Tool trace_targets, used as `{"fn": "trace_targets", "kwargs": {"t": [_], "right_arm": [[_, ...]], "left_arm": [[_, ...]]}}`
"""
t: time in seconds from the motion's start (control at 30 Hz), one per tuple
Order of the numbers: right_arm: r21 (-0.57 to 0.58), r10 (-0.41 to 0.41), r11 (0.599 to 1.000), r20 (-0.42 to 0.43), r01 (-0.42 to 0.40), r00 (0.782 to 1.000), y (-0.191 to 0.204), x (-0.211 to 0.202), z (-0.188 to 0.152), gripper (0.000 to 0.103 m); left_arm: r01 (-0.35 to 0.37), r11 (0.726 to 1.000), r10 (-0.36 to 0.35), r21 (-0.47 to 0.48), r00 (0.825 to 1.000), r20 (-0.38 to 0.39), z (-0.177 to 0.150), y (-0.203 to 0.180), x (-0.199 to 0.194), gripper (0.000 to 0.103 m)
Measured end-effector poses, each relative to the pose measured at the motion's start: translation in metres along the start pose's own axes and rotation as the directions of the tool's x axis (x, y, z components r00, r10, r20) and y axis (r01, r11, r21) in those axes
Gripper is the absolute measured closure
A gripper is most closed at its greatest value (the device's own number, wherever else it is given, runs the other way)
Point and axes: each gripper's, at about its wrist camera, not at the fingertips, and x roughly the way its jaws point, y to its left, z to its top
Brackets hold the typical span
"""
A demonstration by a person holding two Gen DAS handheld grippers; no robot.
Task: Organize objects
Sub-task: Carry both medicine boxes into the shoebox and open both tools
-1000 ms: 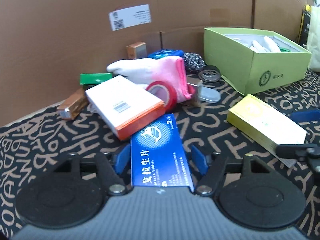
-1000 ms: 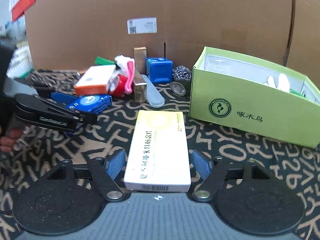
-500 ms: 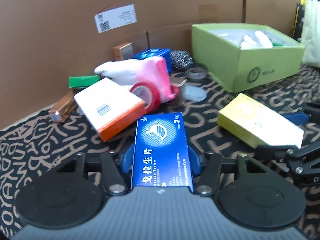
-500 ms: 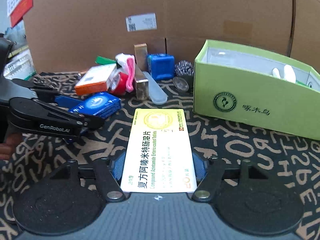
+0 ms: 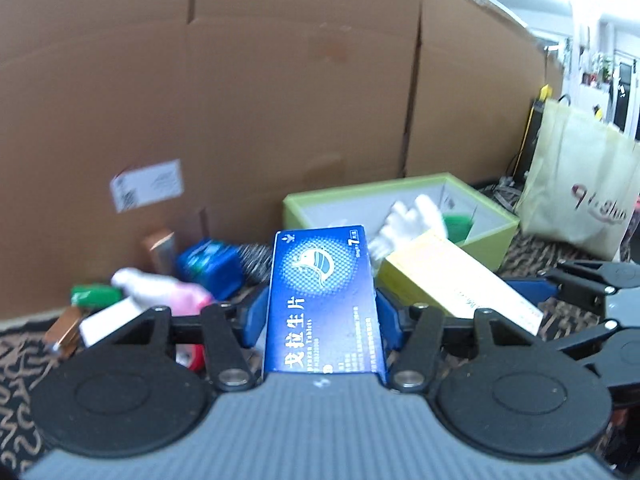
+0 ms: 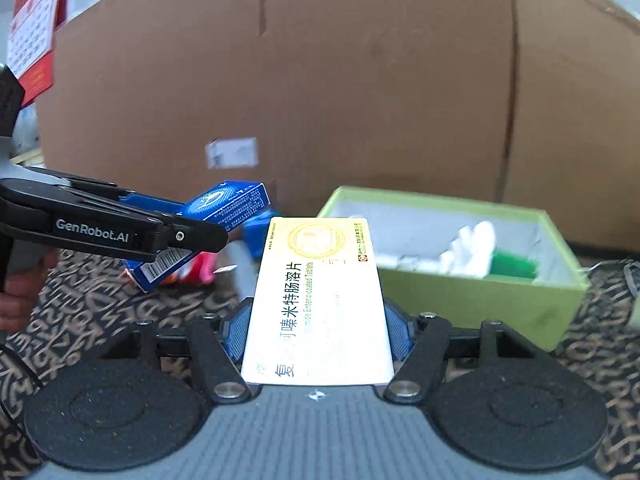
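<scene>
The left gripper (image 5: 320,312) is clamping the blue tablet box (image 5: 325,300) by its long sides, the blue pads pressing on both edges, and the box is hanging clear of the patterned cloth (image 5: 24,364) with its printed face up. The right gripper (image 6: 316,330) is doing the same with the yellow-and-white tablet box (image 6: 318,304) — pads squeezed against both long edges, box lifted off the cloth and pointing forward. In the right wrist view the left gripper is showing from the side, at the left, with the blue box sticking out past its fingers, and a hand (image 6: 20,292) is gripping its handle.

Just beyond the held boxes, a heap of small things is lying at the left on the cloth: a white-and-orange box (image 5: 108,316), a pink-and-white glove (image 5: 160,288), a red tape roll (image 5: 196,356), a green packet (image 5: 94,294), a blue pouch (image 5: 212,264) and a steel scourer (image 5: 256,260).

Farther right, the open green box (image 6: 472,308) is sitting on the cloth, holding a white glove (image 6: 468,248) and something green (image 6: 514,266). Behind everything a brown cardboard wall (image 6: 360,100) is standing — a white label (image 6: 232,152) stuck on it — and a cream tote bag (image 5: 580,180) is leaning at the far right.
</scene>
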Motion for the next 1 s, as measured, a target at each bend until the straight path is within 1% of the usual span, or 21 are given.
{"fn": "trace_targets", "kwargs": {"t": [0.17, 0.37, 0.5, 0.73, 0.83, 0.93, 0.97, 1.0], "right_arm": [[-0.006, -0.089, 0.996, 0.033, 0.089, 0.996, -0.025, 0.007, 0.013, 0.033], [0.041, -0.16, 0.987, 0.038, 0.158, 0.986, -0.06, 0.028, 0.025, 0.033], [0.039, -0.203, 0.979, 0.04, 0.202, 0.978, -0.077, 0.049, 0.035, 0.033], [0.073, -0.208, 0.976, 0.013, 0.207, 0.978, -0.099, 0.085, 0.038, 0.033], [0.104, -0.185, 0.977, 0.0, 0.184, 0.983, -0.106, 0.098, 0.035, 0.033], [0.102, -0.155, 0.982, -0.03, 0.157, 0.987, -0.105, 0.111, 0.028, 0.033], [0.092, -0.14, 0.985, -0.051, 0.144, 0.989, -0.105, 0.118, 0.025, 0.033], [0.079, -0.132, 0.987, -0.067, 0.137, 0.989, -0.104, 0.123, 0.022, 0.033]], "left_arm": [[0.019, 1.0, -0.019, -0.014, 0.999, 0.03, 0.026, -0.023, 0.024, 0.047], [0.002, 0.999, -0.002, -0.033, 1.0, 0.02, 0.051, -0.047, 0.065, 0.047], [-0.015, 0.999, 0.015, -0.048, 1.0, 0.015, 0.065, -0.057, 0.096, 0.047], [-0.04, 0.996, 0.038, -0.074, 0.999, -0.026, 0.078, -0.061, 0.147, 0.047], [-0.051, 0.997, 0.048, -0.065, 0.998, -0.039, 0.078, -0.063, 0.162, 0.047], [-0.059, 0.997, 0.056, -0.059, 0.997, -0.048, 0.075, -0.063, 0.176, 0.046], [-0.06, 0.997, 0.057, -0.057, 0.998, -0.041, 0.072, -0.063, 0.179, 0.044], [-0.057, 0.997, 0.055, -0.054, 0.998, -0.031, 0.069, -0.063, 0.181, 0.027]]}}
